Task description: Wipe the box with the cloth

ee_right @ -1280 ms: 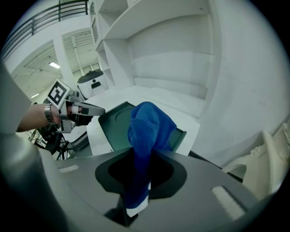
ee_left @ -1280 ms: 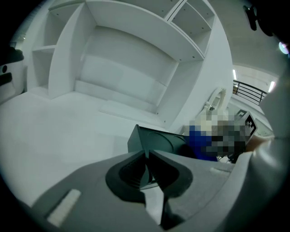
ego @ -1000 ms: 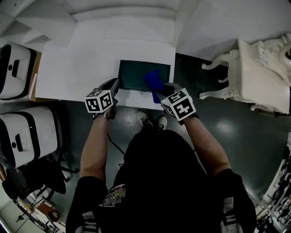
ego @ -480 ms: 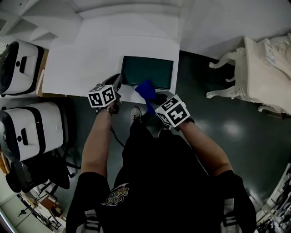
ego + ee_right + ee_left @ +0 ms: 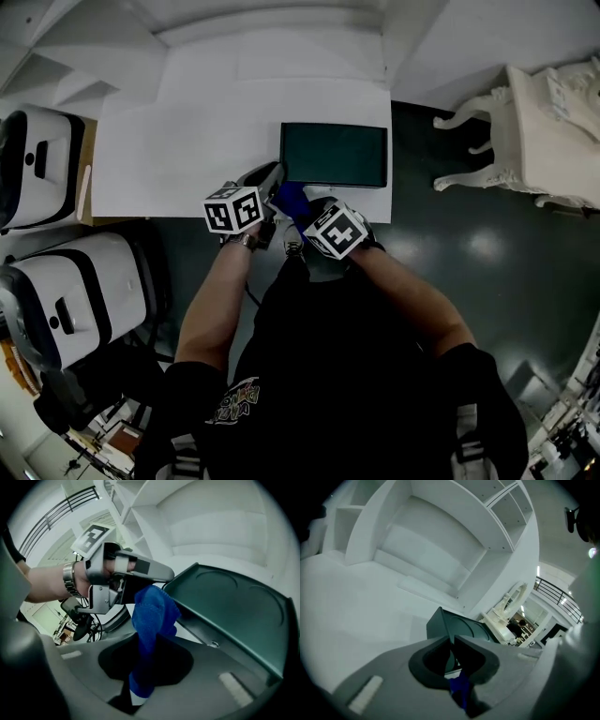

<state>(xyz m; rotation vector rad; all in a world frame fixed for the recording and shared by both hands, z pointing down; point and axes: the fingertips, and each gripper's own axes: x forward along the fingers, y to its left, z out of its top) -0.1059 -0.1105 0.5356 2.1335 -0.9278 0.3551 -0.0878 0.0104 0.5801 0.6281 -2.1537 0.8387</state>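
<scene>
Both forearms bent inward; grippers meet at centre frame, at table's near edge. L gripper (image 5: 453, 641): jaws together bar a thin slit, nothing clamped at tips. R gripper (image 5: 140, 667): jaws clamped on cloth (image 5: 152, 613), which stands up beside L gripper. Count: 1 cloth, blue; 1 box (image 5: 335, 155), dark green, centre-right on white table (image 5: 187, 141), just beyond cloth.

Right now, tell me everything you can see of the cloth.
The cloth is deep blue, soft and napped like microfibre, with a pale patch at its lower end. It is bunched into a crumpled strip, clamped in the right gripper and standing up out of its jaws. It is off the top of the box, beside its near left corner. Its top reaches the left gripper, whose jaws are almost together; whether they pinch it I can't tell.
</scene>
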